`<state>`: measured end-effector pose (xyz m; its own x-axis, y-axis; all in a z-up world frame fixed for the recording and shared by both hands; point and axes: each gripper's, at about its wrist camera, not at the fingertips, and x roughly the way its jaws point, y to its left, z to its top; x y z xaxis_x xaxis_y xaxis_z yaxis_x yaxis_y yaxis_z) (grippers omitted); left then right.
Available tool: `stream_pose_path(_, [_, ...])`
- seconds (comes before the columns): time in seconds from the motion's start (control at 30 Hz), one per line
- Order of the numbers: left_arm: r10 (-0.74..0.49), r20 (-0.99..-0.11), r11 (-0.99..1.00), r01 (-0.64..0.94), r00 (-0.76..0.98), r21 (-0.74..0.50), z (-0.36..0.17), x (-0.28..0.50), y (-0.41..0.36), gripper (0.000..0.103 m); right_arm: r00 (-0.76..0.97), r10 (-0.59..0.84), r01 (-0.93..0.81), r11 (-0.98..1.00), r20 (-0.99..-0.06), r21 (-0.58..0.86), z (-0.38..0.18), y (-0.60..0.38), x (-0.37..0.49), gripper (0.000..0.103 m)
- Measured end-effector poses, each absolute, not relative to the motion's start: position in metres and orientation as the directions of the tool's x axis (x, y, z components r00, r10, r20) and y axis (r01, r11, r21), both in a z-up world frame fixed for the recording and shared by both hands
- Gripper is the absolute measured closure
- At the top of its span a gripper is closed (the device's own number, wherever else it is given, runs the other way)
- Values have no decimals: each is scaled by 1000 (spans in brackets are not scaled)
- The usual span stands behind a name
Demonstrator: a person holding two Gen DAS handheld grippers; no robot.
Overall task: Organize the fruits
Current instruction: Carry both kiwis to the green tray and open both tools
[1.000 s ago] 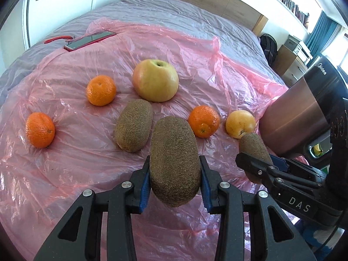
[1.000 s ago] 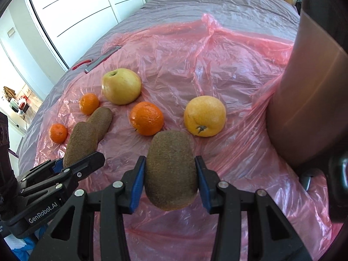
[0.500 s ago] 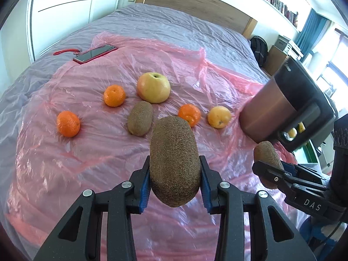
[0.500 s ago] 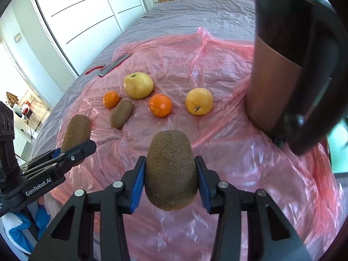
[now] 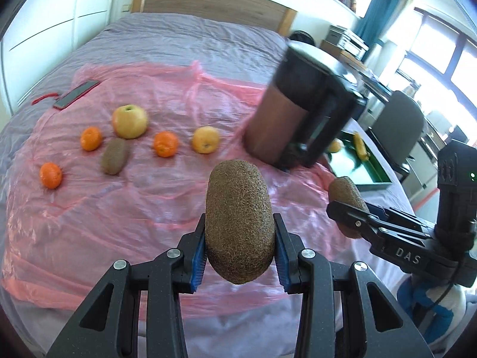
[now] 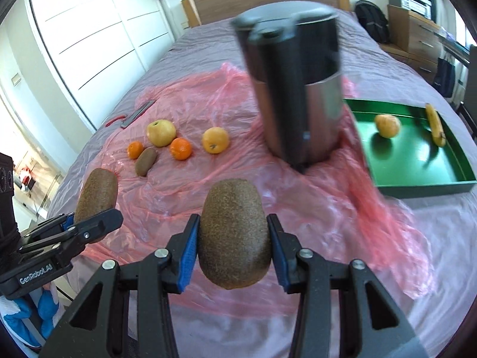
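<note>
My left gripper (image 5: 240, 249) is shut on a brown kiwi (image 5: 240, 220), held above the pink plastic sheet (image 5: 143, 197). My right gripper (image 6: 234, 247) is shut on a second kiwi (image 6: 234, 232); each gripper shows at the edge of the other's view. On the sheet lie a third kiwi (image 5: 114, 155), an apple (image 5: 129, 120), three mandarins (image 5: 165, 148), and a yellow orange (image 5: 205, 139). A green tray (image 6: 417, 173) at the right holds a pear-like fruit (image 6: 387, 125) and a banana (image 6: 435, 124).
A tall metal and black kettle-like jug (image 6: 301, 89) stands between the fruit row and the tray. A phone (image 5: 76, 98) with a red strap lies at the sheet's far left. The bed's wooden headboard (image 5: 208, 3) is behind; a chair (image 5: 399, 119) stands right.
Both grippers, each still holding its kiwi, have risen and pulled back from the fruit row. The fruits look smaller, and the jug and green tray have come into view.
</note>
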<state>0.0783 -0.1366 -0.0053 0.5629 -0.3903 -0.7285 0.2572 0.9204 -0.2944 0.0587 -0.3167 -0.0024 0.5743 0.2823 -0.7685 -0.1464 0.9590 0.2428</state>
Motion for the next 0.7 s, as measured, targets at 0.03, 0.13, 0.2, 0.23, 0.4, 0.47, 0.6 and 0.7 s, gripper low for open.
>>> stream_pose_path(0.03, [-401, -727, 915, 275, 557, -295, -2, 77, -145, 69, 582, 274, -131, 961, -766, 245, -1, -327, 55, 64])
stream_pose_path(0.13, [-428, -725, 900, 332, 540, -283, 7, 72, -174, 69, 602, 248, -88, 965, -759, 246, 4, -356, 46, 64])
stream_pose_path(0.2, [-444, -725, 888, 366, 526, -277, 12, 71, -194, 69, 617, 227, -56, 968, -753, 246, 7, -376, 42, 64])
stream_pose_path(0.23, [-449, -726, 884, 378, 521, -275, 13, 71, -201, 69, 623, 218, -44, 969, -751, 245, 8, -385, 41, 64])
stream_pose_path(0.4, [-472, -726, 859, 444, 499, -253, 24, 72, -244, 69, 649, 164, 13, 974, -743, 227, 16, -432, 38, 64])
stream_pose_path(0.47, [-482, -725, 849, 468, 492, -246, 28, 75, -262, 69, 661, 141, 37, 975, -737, 220, 21, -452, 41, 64])
stream_pose_path(0.6, [-502, -725, 822, 520, 472, -231, 33, 86, -303, 69, 679, 104, 71, 976, -727, 206, 26, -487, 53, 64])
stream_pose_path(0.7, [-513, -724, 805, 552, 462, -218, 35, 95, -331, 69, 689, 76, 88, 978, -721, 187, 29, -512, 66, 64])
